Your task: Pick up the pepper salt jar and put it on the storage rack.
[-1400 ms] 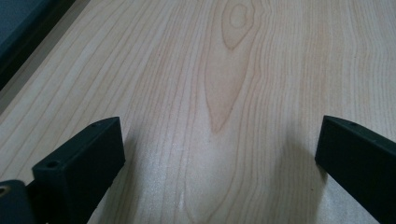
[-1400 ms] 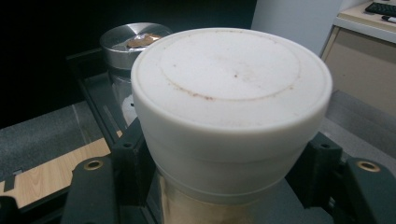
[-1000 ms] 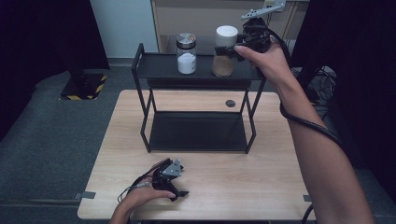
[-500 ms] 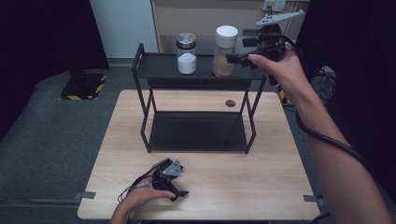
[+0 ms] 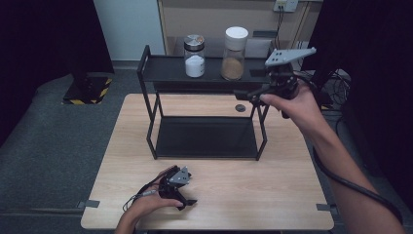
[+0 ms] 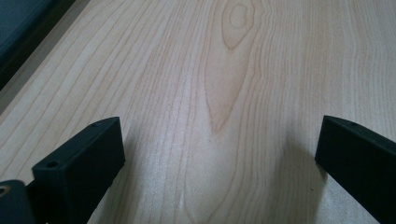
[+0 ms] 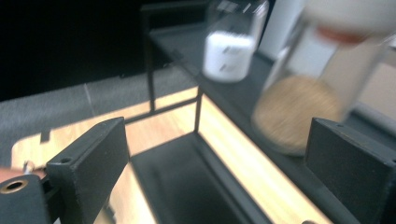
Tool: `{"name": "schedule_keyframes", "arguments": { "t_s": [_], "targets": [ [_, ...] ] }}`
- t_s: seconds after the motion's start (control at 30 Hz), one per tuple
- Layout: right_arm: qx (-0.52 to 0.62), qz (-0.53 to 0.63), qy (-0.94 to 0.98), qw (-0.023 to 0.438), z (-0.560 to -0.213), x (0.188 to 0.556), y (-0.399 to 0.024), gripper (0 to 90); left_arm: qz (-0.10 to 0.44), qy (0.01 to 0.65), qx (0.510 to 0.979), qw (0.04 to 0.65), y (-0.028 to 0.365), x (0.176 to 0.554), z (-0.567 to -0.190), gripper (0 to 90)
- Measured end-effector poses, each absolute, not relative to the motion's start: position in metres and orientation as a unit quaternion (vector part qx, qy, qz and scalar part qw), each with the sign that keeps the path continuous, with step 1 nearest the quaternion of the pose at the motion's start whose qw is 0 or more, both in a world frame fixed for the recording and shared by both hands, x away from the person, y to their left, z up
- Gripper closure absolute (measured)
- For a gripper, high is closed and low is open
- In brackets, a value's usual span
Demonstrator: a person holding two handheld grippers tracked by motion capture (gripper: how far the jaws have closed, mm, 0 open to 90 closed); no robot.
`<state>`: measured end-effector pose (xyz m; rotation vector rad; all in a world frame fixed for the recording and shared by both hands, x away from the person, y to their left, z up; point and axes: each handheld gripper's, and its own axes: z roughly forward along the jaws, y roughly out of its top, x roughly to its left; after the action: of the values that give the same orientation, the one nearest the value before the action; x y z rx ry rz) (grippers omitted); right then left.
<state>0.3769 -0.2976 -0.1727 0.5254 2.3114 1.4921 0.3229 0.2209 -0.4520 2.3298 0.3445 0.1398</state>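
Observation:
A black two-tier rack stands on the wooden table. Its top shelf carries a jar of white powder with a silver lid and a jar of brown powder with a white lid. My right gripper hovers to the right of the rack, below and apart from the brown jar. Its jaws have just been opening and stand open with nothing between them. In the right gripper view the brown jar and white jar are blurred ahead. My left gripper rests open at the table's front, over bare wood.
A small dark disc lies on the table behind the rack's lower shelf. Grey floor surrounds the table, with a yellow-and-black striped block at the left. Cables hang at the back right.
My right gripper let go of the brown jar, which stays on the top shelf, and drew back right and down. The left gripper has not moved.

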Motion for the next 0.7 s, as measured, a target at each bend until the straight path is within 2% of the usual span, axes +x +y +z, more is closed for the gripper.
{"name": "schedule_keyframes", "arguments": {
  "t_s": [0.63,0.7],
  "targets": [
    [0.183,0.502,0.835,0.137,-0.264,0.345,-0.296,6.9,0.056,0.136,0.913,0.381,0.221,0.322,-0.452,0.0],
    [0.183,0.504,0.835,0.121,-0.275,0.346,-0.298,6.6,0.056,0.136,0.913,0.381,0.221,0.322,-0.452,0.0]
  ]
}}
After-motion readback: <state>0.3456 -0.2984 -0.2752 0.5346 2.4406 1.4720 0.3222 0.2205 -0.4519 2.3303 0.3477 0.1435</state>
